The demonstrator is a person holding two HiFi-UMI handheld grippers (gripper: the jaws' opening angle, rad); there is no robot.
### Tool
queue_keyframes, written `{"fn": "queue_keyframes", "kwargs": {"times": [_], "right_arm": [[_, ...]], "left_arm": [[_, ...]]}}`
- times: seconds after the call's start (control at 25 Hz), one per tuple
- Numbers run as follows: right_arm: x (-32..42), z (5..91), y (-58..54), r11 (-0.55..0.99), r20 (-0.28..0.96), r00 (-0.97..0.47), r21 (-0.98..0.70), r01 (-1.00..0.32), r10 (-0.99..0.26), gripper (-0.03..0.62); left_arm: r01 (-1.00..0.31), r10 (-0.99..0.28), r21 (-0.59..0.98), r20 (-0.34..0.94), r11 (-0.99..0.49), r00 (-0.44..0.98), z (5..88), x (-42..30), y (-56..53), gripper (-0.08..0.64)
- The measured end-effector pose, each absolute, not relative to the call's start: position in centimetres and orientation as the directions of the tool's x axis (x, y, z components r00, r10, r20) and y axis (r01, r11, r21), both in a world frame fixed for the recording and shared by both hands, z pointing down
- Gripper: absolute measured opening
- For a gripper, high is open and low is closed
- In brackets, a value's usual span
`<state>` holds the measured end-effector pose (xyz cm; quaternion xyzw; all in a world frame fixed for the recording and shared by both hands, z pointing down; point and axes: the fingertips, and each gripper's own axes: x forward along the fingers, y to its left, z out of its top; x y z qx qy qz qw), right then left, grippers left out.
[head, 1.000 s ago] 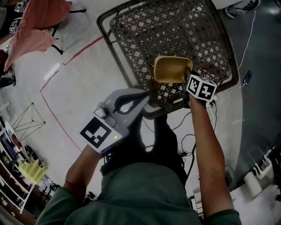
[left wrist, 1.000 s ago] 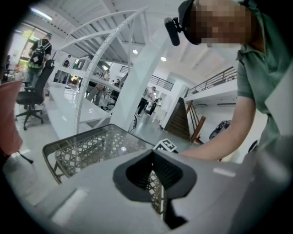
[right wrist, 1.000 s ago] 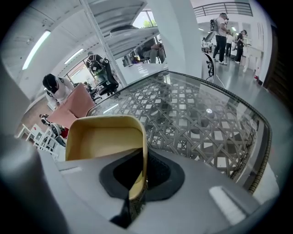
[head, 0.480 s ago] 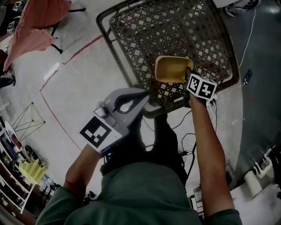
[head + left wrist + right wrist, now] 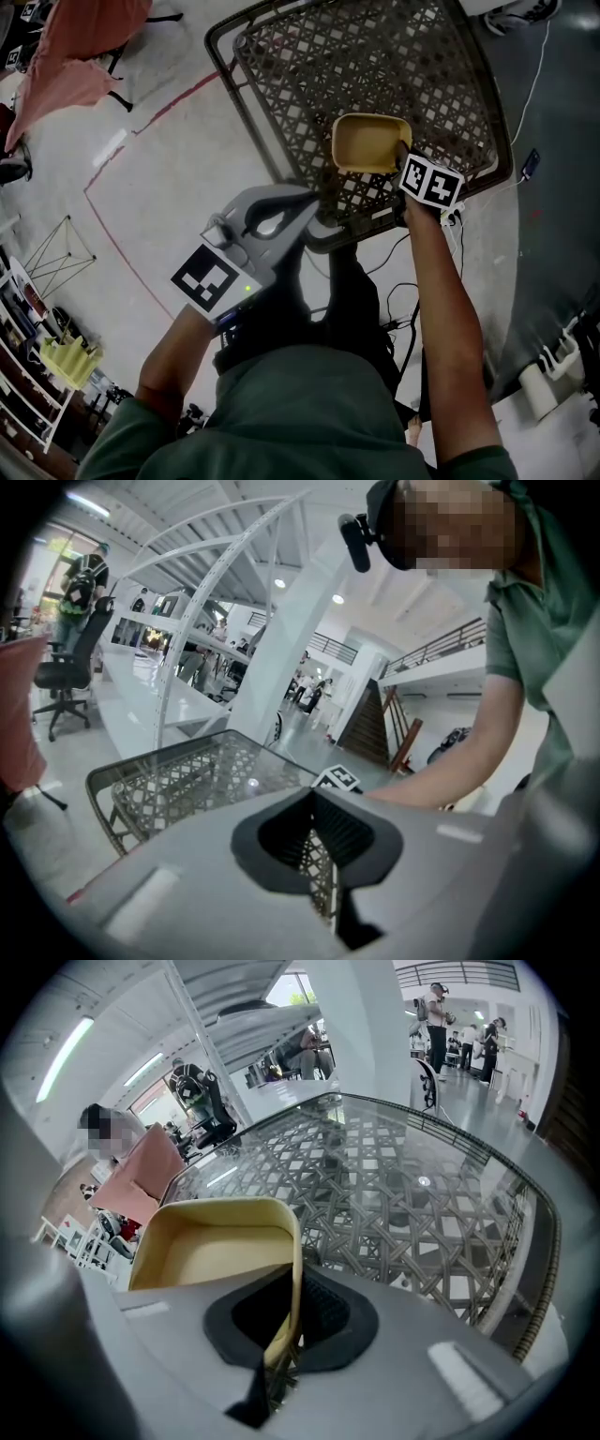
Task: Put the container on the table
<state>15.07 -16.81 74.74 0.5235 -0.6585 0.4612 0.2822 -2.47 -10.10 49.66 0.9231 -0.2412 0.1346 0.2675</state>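
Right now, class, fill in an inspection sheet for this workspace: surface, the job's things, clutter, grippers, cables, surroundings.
Surface: glass-topped lattice table.
Job's things: yellow container, empty, over the table's near edge; whether it touches the glass cannot be told.
Clutter: nothing seen.
Grippers: right gripper shut on the container's wall; left gripper with fingers together, nothing between them.
Cables: white cable and dark cables on the floor.
Surroundings: pink cloth, red floor line, people in the distance.
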Motion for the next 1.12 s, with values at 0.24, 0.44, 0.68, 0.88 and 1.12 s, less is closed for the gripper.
{"fn": "queue_keyframes", "kwargs": {"times": [0.24,0.44,0.68,0.88,1.12], "right_arm": [[15.2,74.9,-17.1,0.021,0.853,-0.296,-0.318,-0.948,-0.430,0.009],[15.7,74.3,-16.8,-0.003,0.859,-0.284,-0.315,-0.949,-0.426,0.009],[16.3,74.3,-15.9,-0.014,0.863,-0.285,-0.319,-0.948,-0.418,0.009],[16.2,74.6,-14.5,-0.023,0.864,-0.291,-0.329,-0.944,-0.410,0.009],[16.0,74.5,-13.6,-0.034,0.863,-0.304,-0.346,-0.937,-0.405,0.009]], "left_arm": [[-0.514,-0.364,0.433,0.385,-0.740,0.848,50.3,-2.1,-10.5,0.003],[-0.501,-0.354,0.428,0.379,-0.752,0.855,49.5,-1.5,-10.5,0.003],[-0.495,-0.343,0.426,0.385,-0.757,0.857,49.6,-1.1,-10.0,0.003],[-0.496,-0.339,0.434,0.391,-0.752,0.856,50.0,-1.0,-9.0,0.003],[-0.493,-0.336,0.437,0.389,-0.752,0.858,49.8,-0.6,-8.5,0.003]]}}
